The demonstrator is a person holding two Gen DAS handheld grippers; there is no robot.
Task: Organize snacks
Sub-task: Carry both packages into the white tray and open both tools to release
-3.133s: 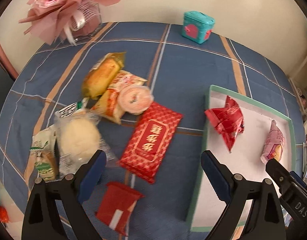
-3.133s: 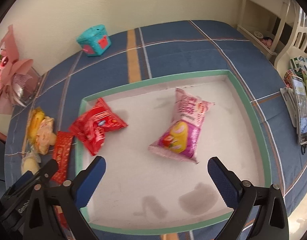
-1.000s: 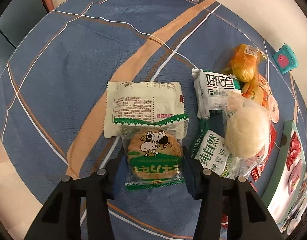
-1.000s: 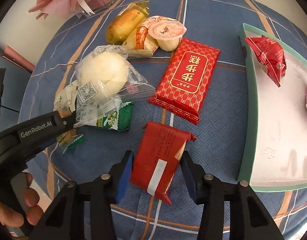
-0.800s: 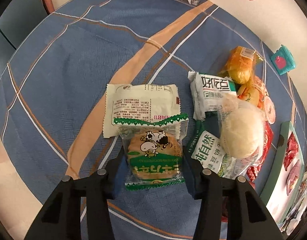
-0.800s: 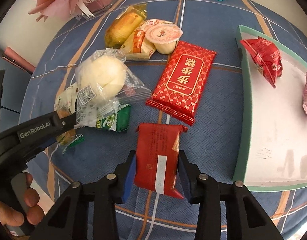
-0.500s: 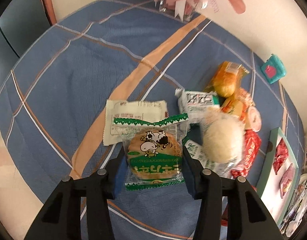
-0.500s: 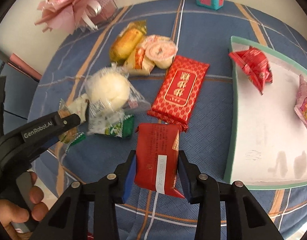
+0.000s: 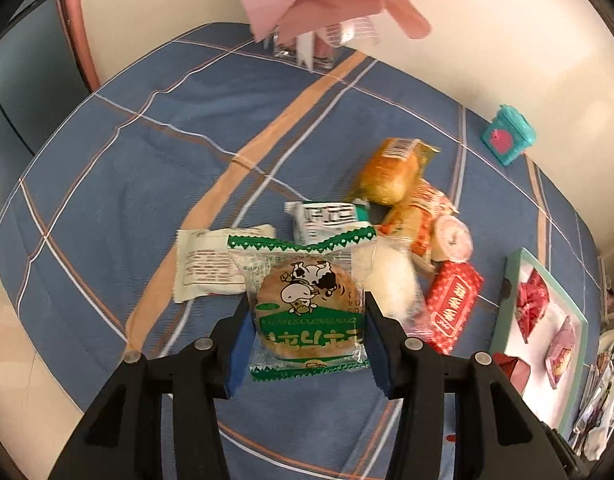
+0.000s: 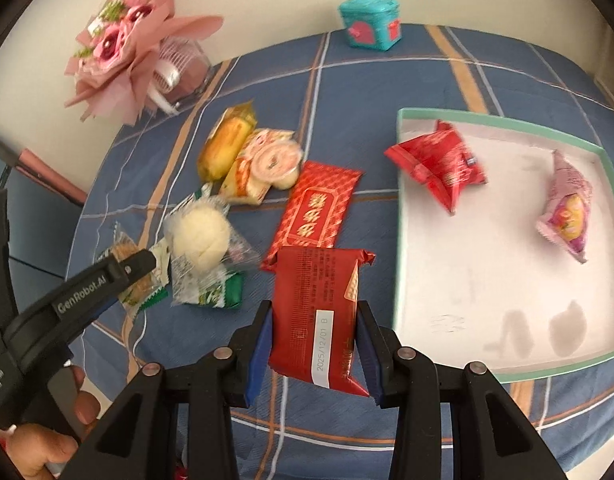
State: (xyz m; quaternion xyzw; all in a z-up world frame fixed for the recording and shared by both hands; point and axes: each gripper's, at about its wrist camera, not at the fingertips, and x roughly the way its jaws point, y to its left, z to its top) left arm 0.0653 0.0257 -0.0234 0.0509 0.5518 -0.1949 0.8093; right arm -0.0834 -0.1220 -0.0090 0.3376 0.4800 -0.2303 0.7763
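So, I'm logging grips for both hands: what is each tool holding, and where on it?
The left tool clamps the round cow-print biscuit pack by its two side edges. The right tool clamps the dark red wafer pack across its long sides, near the lower end.

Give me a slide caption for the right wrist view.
Right claw grips a red snack pack beside the green-rimmed tray.

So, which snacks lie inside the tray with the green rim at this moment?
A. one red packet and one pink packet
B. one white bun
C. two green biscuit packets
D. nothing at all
A: in the right wrist view the tray holds a red packet and a pink packet; the other snacks are outside it.
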